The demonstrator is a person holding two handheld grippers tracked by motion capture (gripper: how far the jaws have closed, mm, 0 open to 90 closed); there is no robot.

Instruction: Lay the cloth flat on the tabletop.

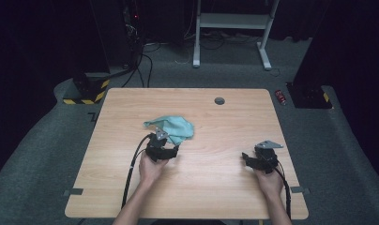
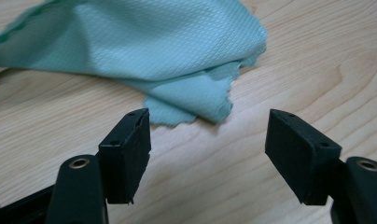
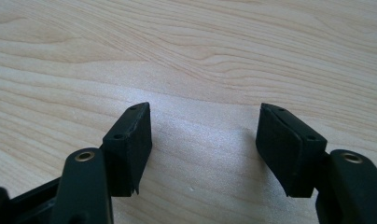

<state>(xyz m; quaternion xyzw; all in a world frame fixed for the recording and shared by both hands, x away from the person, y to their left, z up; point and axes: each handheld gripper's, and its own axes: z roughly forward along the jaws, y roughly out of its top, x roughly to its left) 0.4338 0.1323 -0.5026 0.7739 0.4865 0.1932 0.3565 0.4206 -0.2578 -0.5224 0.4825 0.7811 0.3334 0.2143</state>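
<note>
A crumpled light-green cloth (image 1: 172, 128) lies on the wooden table (image 1: 211, 187), left of its middle. My left gripper (image 1: 172, 151) is held just at the cloth's near edge, pointing toward it. In the left gripper view the cloth (image 2: 144, 46) lies just beyond the tips, and the left gripper (image 2: 207, 133) stands open with nothing between its jaws; a folded corner of the cloth reaches toward the gap. My right gripper (image 1: 246, 158) rests low over bare wood at the right side of the table. In the right gripper view it (image 3: 205, 128) is open and empty.
A round grey grommet (image 1: 219, 101) sits in the tabletop near the far edge. Beyond the table stand a white desk frame (image 1: 234, 28), black stands with yellow-black striped bases (image 1: 87, 91) and cables on the grey carpet. A small red object (image 1: 280, 97) lies on the floor at right.
</note>
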